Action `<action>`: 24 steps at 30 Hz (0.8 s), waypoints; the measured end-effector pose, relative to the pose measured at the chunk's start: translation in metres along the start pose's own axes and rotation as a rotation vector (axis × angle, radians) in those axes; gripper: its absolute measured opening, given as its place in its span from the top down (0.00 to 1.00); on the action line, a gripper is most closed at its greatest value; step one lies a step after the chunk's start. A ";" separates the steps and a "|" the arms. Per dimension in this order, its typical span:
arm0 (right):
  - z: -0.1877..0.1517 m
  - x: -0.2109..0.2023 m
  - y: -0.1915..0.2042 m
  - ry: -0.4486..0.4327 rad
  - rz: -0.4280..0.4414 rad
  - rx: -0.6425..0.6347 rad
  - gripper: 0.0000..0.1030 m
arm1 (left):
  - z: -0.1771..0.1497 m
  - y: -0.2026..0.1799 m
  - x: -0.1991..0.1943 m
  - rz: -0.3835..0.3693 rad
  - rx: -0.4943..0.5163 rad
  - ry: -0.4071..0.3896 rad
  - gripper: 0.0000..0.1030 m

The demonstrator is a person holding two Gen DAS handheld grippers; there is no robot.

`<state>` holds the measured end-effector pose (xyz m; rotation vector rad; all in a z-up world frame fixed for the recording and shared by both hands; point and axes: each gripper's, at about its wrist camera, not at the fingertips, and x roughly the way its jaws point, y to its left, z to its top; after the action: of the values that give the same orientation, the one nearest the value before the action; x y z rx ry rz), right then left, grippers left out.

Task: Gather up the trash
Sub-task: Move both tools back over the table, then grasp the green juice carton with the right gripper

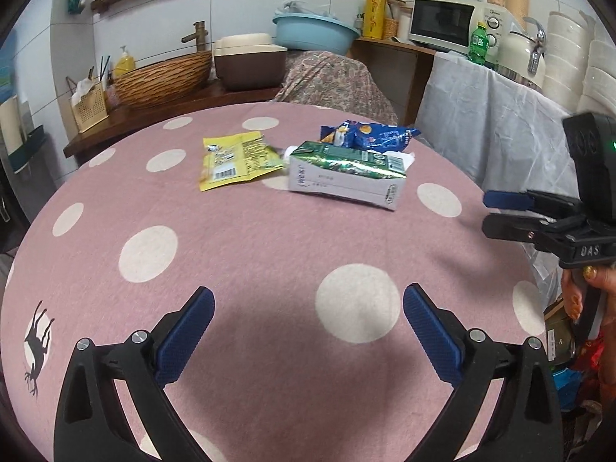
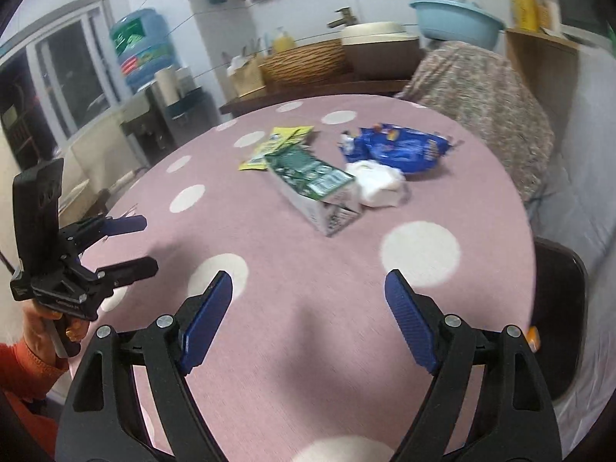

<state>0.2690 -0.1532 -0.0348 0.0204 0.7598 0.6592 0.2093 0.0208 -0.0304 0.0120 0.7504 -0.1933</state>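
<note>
Small kitchen here, tiled walls, a wooden counter along the back with a woven basket sink (image 1: 163,77), a light blue basin (image 1: 313,30) and a white microwave (image 1: 442,23) further right. In the right wrist view there's also a big blue water jug (image 2: 142,48) over by the window.

Front and centre is a round table (image 1: 250,250) under a pink cloth with big white dots, plus a little black deer print near its left edge. A chair draped in floral fabric (image 1: 331,77) sits at the far side.

All the trash is bunched together on the far half of the table, well away from both grippers. Biggest piece is a green and white carton (image 1: 346,173) lying on its side. Just behind it is a crumpled blue snack bag (image 1: 369,134), and to its left a flat yellow wrapper (image 1: 238,159) whose corner comes up right beside the carton. From the right wrist view you can also see a scrunched white tissue (image 2: 377,183) touching the carton's end, in front of the blue bag.

Left gripper (image 1: 308,308) hangs over the near part of the table, blue pads spread wide, nothing between them. Right gripper (image 2: 308,292) is the same deal: jaws apart, empty, above the cloth. Each 1 shows up at the edge of the other's camera, held by a hand in an orange sleeve (image 2: 27,362).
</note>
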 end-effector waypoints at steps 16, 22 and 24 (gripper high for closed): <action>0.086 0.127 0.076 0.273 -0.241 -0.545 0.26 | -0.012 0.019 -0.004 0.010 -0.013 0.010 0.05; 0.097 0.158 0.062 0.366 -0.256 -0.574 0.37 | -0.013 0.022 -0.004 0.011 -0.019 0.014 0.05; 0.097 0.167 0.058 0.395 -0.263 -0.579 0.38 | -0.013 0.023 -0.003 0.009 -0.023 0.016 0.05</action>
<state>0.3895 0.0077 -0.0544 -0.7458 0.9045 0.6169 0.2021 0.0455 -0.0392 -0.0051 0.7682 -0.1760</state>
